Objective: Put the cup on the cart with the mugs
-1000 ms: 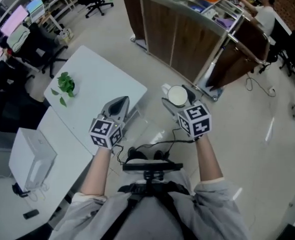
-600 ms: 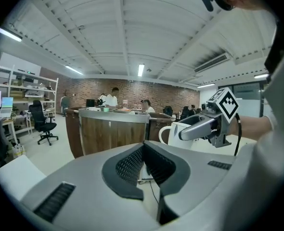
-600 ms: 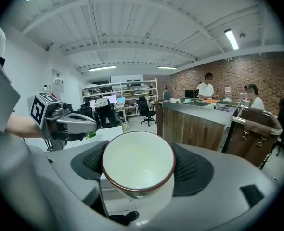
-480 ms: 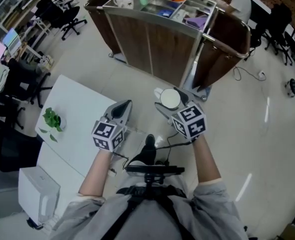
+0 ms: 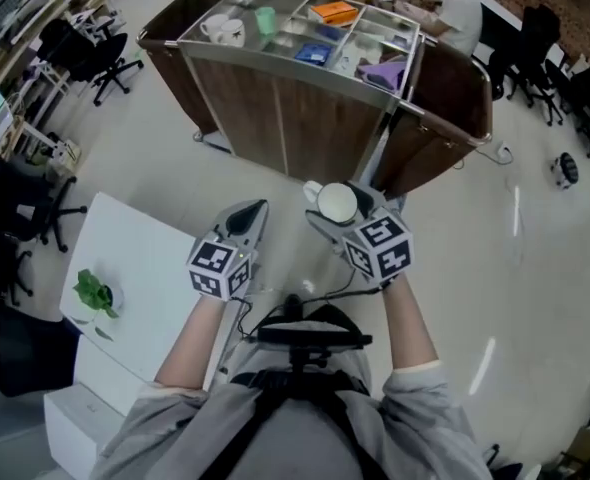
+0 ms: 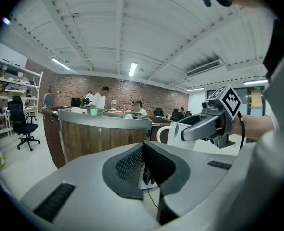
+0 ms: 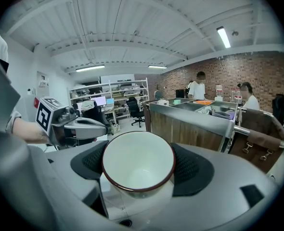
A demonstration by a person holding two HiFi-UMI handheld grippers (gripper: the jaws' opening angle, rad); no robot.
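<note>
Cup (image 7: 138,173) clamped in right hand-held gripper (image 5: 338,206), wood-panelled cart (image 5: 275,108) ahead

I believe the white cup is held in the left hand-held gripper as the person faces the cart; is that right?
Not quite. The white cup is gripped by the right hand-held gripper, as the right gripper view shows; the left hand-held gripper holds nothing. The person does face the cart.

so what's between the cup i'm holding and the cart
Only bare floor lies between the cup and the cart, shown in the head view.
</note>
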